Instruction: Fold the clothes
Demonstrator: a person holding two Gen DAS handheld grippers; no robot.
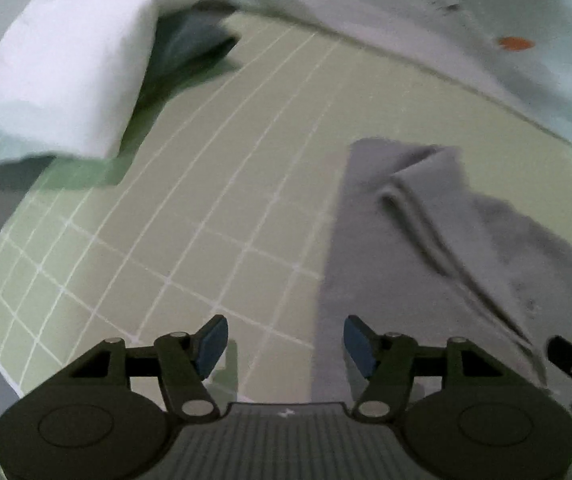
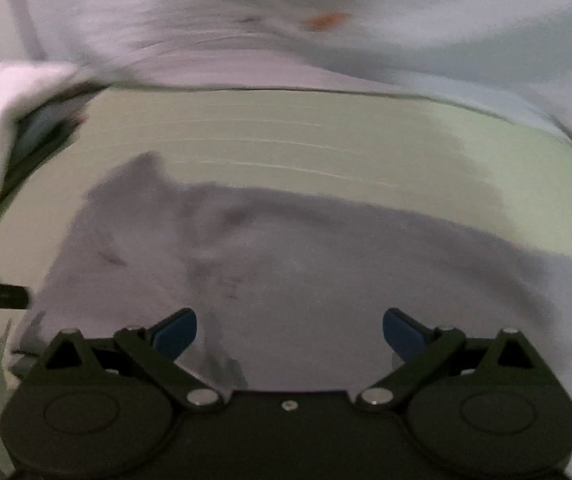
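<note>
Grey garment (image 1: 426, 248) lies spread on the green grid mat (image 1: 214, 200), not yet folded as far as I can judge: one corner flap is turned over with a raised seam running diagonally, the rest looks flat and loose.

Far ahead and left of the left gripper's (image 1: 286, 346) fingers: a folded white cloth (image 1: 70, 68) sitting on a darker folded piece (image 1: 190, 48). This looks like a finished stack, so part of the task seems done.

Straight ahead of the left fingers: bare mat. Left gripper's jaws stand apart with nothing between them; its right pad sits over the grey garment's left edge, its left pad over mat.

Right of that, in the right wrist view, the right gripper (image 2: 290, 336) hangs over the middle of the grey garment (image 2: 286, 264), jaws wide apart, holding nothing. Cloth fills the space between and ahead of its fingers. The left gripper's tip pokes in at the far left edge.

Beyond the mat: pale sheet (image 2: 286, 40) with small orange marks, too blurred to read.

Left to do: fold the grey garment, then stack it.

No brand, label or writing readable anywhere; both views motion-blurred.
</note>
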